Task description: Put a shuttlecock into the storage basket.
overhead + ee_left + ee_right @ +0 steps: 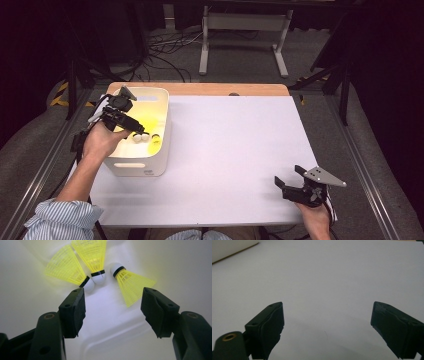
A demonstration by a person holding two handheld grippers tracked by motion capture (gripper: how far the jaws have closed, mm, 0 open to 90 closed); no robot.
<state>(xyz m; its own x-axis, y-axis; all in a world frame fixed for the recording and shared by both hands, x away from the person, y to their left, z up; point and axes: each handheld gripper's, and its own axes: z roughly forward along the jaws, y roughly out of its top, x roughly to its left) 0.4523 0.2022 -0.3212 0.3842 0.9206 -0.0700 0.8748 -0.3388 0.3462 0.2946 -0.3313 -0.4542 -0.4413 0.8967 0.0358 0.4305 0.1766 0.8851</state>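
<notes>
Three neon-yellow plastic shuttlecocks (98, 257) with white cork heads and black bands are lying in the bottom of a white plastic bin (161, 150) at the table's left side, heads clustered together and skirts fanned outward. The middle one's band has tiny lettering, too small to read. The bin's front has a small label, also unreadable. The left gripper (112, 302) is dipped into the bin right above them, jaws spread wide, gripping nothing. The right gripper (289, 176) sits near the front right corner, jaws apart too. The table (235, 150) has a plain white top with a wooden back edge. Grey floor, tangled cables (170, 47), dark room behind.
</notes>
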